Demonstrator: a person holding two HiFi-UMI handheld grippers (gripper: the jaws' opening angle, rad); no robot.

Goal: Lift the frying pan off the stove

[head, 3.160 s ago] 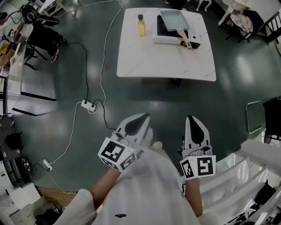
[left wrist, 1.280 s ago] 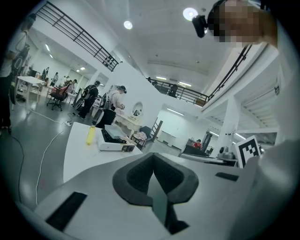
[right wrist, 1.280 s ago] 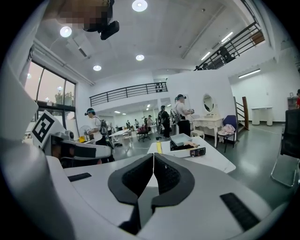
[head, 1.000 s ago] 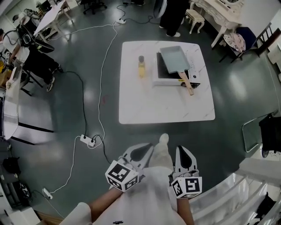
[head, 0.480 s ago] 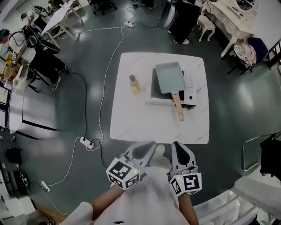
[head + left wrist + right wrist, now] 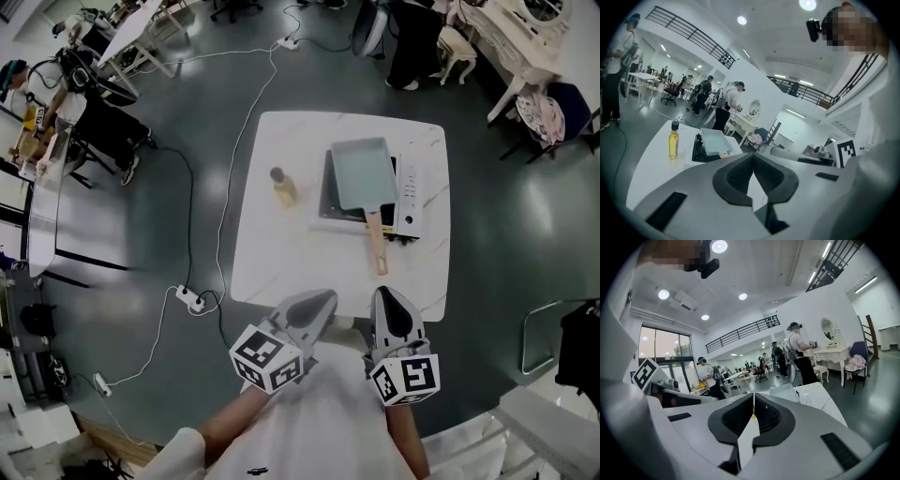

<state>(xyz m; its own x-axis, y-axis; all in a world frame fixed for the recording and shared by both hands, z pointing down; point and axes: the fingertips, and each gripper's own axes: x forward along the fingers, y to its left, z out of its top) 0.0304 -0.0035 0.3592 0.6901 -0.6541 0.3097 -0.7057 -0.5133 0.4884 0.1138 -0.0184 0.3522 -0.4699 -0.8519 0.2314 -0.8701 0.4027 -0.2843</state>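
Note:
A grey-blue rectangular frying pan sits on a white-and-black portable stove on the white table. Its wooden handle points toward me. My left gripper and right gripper hover just short of the table's near edge, both shut with nothing in them. In the left gripper view the pan lies far beyond the shut tips of the left gripper. In the right gripper view the pan shows just above the closed tips of the right gripper.
A bottle of yellow oil stands on the table left of the stove. A power strip and cables lie on the dark floor at left. Chairs, desks and standing people fill the room's far side.
The table with pan and stove has drawn closer, and its near edge now lies just beyond the gripper tips. Both grippers stay shut and empty.

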